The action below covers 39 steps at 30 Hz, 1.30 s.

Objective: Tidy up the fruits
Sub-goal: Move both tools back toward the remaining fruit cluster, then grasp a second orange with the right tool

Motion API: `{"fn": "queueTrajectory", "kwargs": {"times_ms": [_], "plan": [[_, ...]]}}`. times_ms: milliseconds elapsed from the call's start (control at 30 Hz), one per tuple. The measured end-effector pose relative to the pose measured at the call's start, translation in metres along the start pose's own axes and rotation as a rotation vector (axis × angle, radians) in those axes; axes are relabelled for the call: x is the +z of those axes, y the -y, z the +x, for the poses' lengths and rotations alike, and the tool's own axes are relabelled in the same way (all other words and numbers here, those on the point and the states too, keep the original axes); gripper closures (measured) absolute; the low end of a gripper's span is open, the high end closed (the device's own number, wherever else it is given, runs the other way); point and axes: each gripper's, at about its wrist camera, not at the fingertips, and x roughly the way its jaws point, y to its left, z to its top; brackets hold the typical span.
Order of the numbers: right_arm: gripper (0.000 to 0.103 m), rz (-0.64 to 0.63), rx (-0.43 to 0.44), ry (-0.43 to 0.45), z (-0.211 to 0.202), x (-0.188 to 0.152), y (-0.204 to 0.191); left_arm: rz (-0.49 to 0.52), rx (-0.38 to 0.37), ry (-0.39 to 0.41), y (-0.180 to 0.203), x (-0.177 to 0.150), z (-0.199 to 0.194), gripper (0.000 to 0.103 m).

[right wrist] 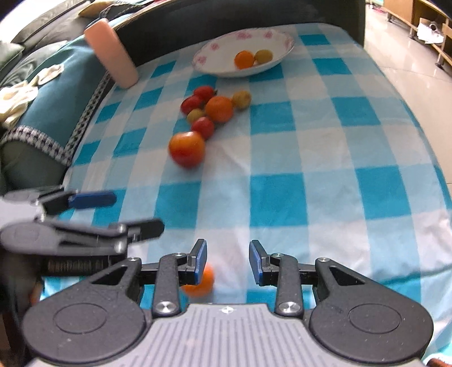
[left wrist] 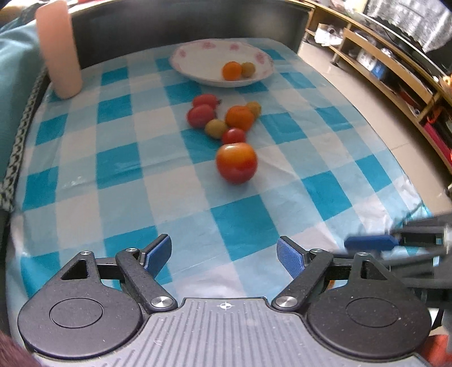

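A white plate with pink flowers [left wrist: 197, 53] stands at the far side of the blue checked cloth and holds an orange fruit [left wrist: 231, 70] and a yellowish one [left wrist: 248, 69]. Before it lies a cluster of several small red, yellow and orange fruits [left wrist: 239, 117], with a big red-orange tomato [left wrist: 236, 163] nearest me. My left gripper [left wrist: 224, 242] hangs open and wide over the near cloth, nothing between its pads. My right gripper [right wrist: 228, 248] has a narrower gap, also with nothing in it. A blurred orange fruit [right wrist: 202, 282] lies on the cloth, partly hidden behind its left finger.
A pink cylinder [left wrist: 58, 50] stands at the far left corner of the table. A dark sofa back [left wrist: 169, 25] runs behind the table, with a teal cover [right wrist: 56, 65] at the left. Wooden shelving [left wrist: 395, 56] lines the tiled floor to the right.
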Motion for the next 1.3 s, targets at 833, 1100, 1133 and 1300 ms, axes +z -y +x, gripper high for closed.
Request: {"fn": "queueTrajectory", "kwargs": {"times_ms": [833,1100,1133,1300], "plan": [[0.058,-0.178,0.035,-0.039,0.018,-0.029,-0.04,-0.021,-0.007,0.003,-0.006,0.001,0.001,0.016],[0.058,-0.21,0.027,-0.017,0.023,-0.024,-0.046,-0.018,-0.007,-0.009,-0.004,0.003,0.007,0.016],[0.059,-0.213,0.025,-0.015,0.024,-0.022,-0.046,-0.019,-0.008,-0.01,-0.004,0.003,0.007,0.016],[0.061,-0.237,0.036,-0.018,0.022,-0.024,-0.047,-0.02,-0.023,-0.007,-0.001,0.009,0.013,0.016]]}}
